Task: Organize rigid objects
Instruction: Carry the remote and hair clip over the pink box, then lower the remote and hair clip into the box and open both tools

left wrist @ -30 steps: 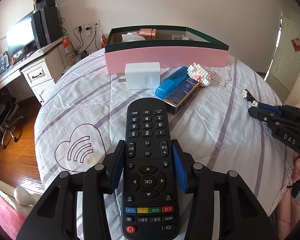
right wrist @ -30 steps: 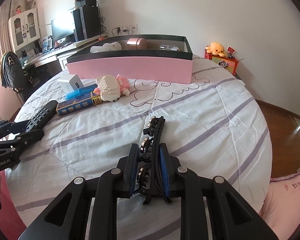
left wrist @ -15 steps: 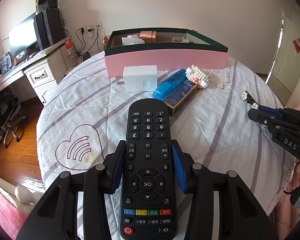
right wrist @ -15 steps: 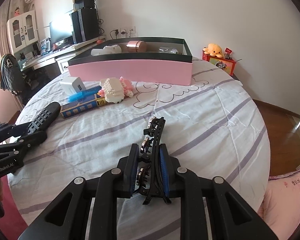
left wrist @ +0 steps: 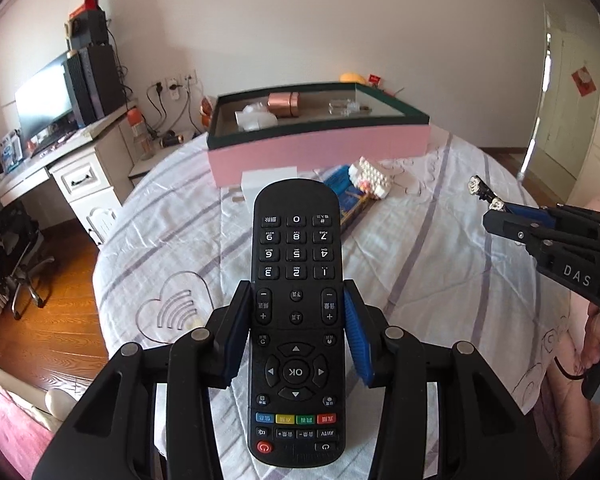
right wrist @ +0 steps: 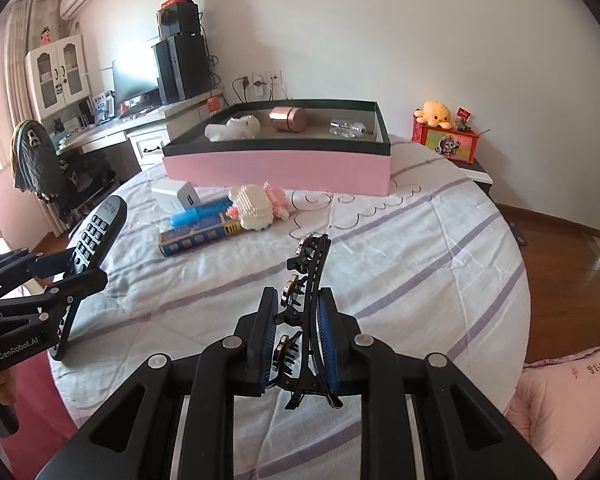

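My left gripper [left wrist: 296,312] is shut on a black remote control [left wrist: 296,280] and holds it lifted above the bed; it also shows in the right wrist view [right wrist: 94,232]. My right gripper [right wrist: 298,320] is shut on a black hair clip [right wrist: 308,280] with metal studs, held above the bed; the clip's tip shows in the left wrist view [left wrist: 484,196]. The pink box [right wrist: 278,166] with a dark rim stands at the far side and holds a white item [right wrist: 234,128], a copper tin [right wrist: 288,119] and a clear bottle [right wrist: 348,128].
On the bed before the box lie a white charger block [right wrist: 178,198], a blue marker [right wrist: 198,214], a blue-gold flat box [right wrist: 198,238] and a white-pink brick toy [right wrist: 258,208]. A desk with a monitor [left wrist: 44,104] stands left; an office chair [left wrist: 12,256] beside it.
Both grippers have risen, lifting the remote and the hair clip higher off the bed. The box interior shows more fully in both views.
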A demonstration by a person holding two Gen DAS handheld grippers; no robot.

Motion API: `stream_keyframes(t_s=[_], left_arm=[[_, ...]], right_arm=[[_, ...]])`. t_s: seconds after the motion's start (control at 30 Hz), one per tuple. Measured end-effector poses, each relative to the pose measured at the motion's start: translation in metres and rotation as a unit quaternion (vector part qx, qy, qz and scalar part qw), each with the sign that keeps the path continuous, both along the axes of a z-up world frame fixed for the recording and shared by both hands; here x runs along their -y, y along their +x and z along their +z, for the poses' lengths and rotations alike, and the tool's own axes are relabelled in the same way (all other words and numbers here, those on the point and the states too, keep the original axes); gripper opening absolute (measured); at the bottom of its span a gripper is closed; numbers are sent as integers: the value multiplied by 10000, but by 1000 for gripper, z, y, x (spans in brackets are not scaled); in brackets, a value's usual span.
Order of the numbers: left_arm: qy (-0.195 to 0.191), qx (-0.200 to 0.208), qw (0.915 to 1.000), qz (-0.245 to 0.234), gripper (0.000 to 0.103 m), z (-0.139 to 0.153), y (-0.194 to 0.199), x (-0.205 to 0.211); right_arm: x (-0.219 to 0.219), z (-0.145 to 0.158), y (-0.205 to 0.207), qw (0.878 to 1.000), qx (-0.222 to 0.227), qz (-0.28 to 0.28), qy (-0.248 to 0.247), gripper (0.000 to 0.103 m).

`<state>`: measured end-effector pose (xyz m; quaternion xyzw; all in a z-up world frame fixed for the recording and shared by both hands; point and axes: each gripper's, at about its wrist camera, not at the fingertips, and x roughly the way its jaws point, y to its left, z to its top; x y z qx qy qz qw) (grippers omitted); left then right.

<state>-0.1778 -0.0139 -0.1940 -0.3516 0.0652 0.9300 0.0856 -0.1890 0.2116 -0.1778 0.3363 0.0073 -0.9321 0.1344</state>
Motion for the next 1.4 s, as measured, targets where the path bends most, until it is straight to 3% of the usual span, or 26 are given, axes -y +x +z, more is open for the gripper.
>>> stream_keyframes(t_s=[0.4, 0.8, 1.17, 1.4], left_arm=[[50, -249, 9997, -36, 44, 21, 3, -2], [71, -533, 9982, -270, 44, 56, -34, -13], [291, -366, 9963, -720, 44, 85, -140, -37], [62, -42, 9975, -697, 44, 84, -223, -59]], right_arm=[[-1, 26, 2, 9993, -246, 164, -235, 20], [-7, 53, -26, 9981, -515, 278, -193, 21], [-3, 73, -106, 9971, -563, 506, 30, 21], [-1, 72, -179, 9976, -376, 542, 216, 21]])
